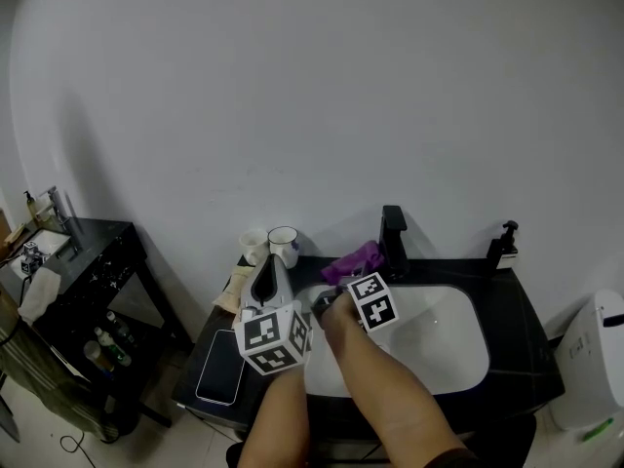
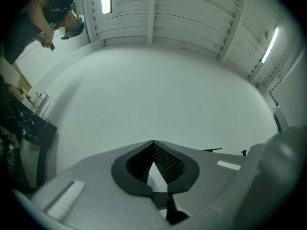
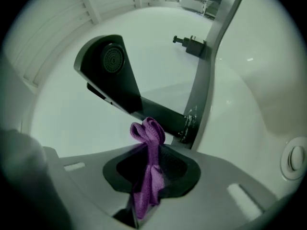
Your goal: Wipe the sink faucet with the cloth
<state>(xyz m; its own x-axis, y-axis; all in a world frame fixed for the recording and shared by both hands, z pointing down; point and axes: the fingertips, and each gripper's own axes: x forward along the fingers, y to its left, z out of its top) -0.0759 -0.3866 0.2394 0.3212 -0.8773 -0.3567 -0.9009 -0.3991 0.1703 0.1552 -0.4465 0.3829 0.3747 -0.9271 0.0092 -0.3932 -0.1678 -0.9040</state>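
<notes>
Purple cloth is hanging pinched between the right gripper fingers, near the black faucet; left gripper fingers are pressing together, empty.

The cloth is a thin purple rag, bunched into a strip and pinched between the closed jaws of the right gripper, with a folded loop poking out past the jaw tips. It hangs just left of the faucet, near its base. The faucet is matte black and angular, standing upright at the sink's far rim, its round aerator showing underneath the spout
</notes>
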